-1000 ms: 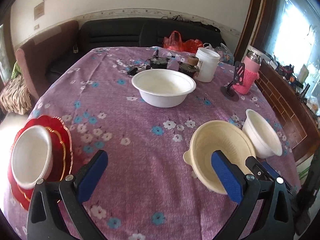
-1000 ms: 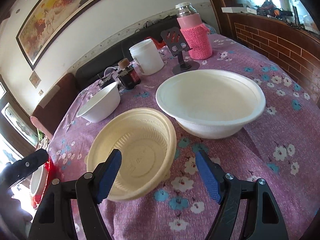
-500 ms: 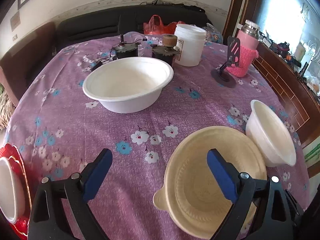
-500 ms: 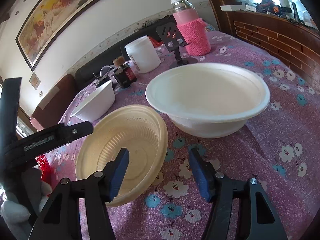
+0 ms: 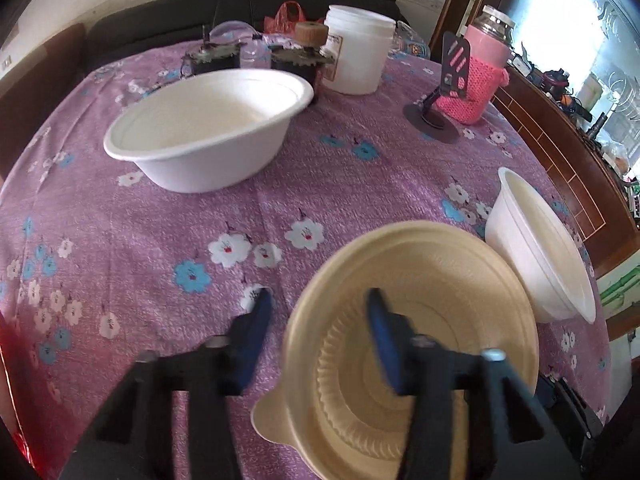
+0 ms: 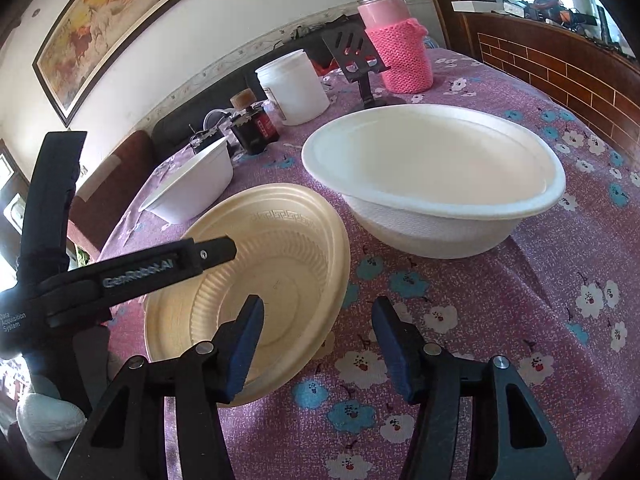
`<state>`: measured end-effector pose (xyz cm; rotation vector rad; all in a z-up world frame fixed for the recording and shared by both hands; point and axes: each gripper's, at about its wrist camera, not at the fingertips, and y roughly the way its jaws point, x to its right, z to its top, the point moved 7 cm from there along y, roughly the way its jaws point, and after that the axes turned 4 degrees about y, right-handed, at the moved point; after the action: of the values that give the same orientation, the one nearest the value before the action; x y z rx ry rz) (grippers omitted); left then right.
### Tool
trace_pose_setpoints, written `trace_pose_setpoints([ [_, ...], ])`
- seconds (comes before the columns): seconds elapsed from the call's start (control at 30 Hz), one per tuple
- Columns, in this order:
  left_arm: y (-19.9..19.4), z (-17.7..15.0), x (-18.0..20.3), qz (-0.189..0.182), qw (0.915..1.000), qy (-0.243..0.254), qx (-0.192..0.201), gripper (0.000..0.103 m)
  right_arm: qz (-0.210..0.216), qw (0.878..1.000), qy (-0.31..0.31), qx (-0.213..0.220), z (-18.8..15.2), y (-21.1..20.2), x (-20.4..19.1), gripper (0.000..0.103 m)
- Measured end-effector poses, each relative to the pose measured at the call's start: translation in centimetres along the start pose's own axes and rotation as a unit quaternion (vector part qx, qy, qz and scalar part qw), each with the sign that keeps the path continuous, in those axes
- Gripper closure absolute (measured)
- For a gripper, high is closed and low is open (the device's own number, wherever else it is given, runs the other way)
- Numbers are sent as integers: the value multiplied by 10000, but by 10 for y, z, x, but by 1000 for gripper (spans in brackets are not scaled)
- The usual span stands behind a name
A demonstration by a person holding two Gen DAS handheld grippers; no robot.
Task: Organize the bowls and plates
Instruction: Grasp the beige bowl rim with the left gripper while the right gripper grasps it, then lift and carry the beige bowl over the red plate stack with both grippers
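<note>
Cream bowl [image 5: 436, 344]: thin, ribbed, round, with a small tab on its rim; we use it as our landmark on the flowered purple tablecloth [image 5: 132, 248].
Left gripper [image 5: 320, 340]: we see its blue-padded fingers parted, straddling the cream bowl's rim, one pad inside and one outside; whether they touch it we cannot tell.
Right gripper [image 6: 318, 342]: parted, holding nothing, astride the cream bowl's rim on its other side.
Large white bowl [image 6: 434, 176]: smooth, wide, matte, just beyond the cream bowl.
Small white bowl [image 6: 192, 188]: deeper, tilted, just beside the cream bowl.
</note>
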<state>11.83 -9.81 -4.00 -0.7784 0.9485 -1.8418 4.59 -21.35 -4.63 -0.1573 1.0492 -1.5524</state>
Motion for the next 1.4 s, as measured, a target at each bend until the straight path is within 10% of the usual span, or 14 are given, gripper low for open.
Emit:
trace_pose_setpoints([
  [0.33,-25,-3,14,263,9985,298,372,82,1,10000,-22,-6,-2,1,-1,74],
  [1.4,-92,-30,8,1111,9858,510,1154,82,160,9972,-616,391,-7,-18,-28,80],
])
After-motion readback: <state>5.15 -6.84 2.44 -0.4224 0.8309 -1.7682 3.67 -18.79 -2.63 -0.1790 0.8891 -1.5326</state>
